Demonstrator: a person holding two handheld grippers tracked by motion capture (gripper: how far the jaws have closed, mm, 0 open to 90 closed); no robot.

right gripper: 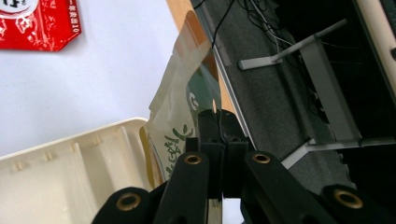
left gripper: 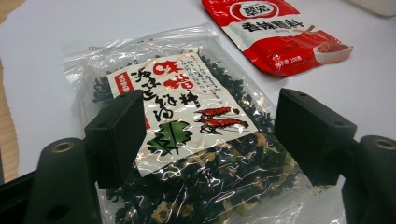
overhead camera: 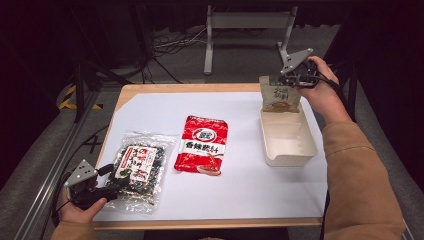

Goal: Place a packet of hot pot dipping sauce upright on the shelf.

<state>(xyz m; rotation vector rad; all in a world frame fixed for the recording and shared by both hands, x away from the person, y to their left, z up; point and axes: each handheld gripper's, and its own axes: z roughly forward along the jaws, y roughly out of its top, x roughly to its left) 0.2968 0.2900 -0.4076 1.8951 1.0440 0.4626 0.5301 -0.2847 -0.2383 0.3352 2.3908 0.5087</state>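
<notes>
Right gripper view: right tongs point(right gripper: 219, 128) clamping beige pouch point(right gripper: 175, 121)

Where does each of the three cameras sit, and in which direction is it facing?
High view: above the person's side, facing forward and down on the table; both forearms show.
Left gripper view: on the left hand-held gripper, facing the seaweed bag between open jaws.
Right gripper view: on the right hand-held gripper, shut on the beige pouch by the tray.
Shared: the red packet appears in all three.
</notes>
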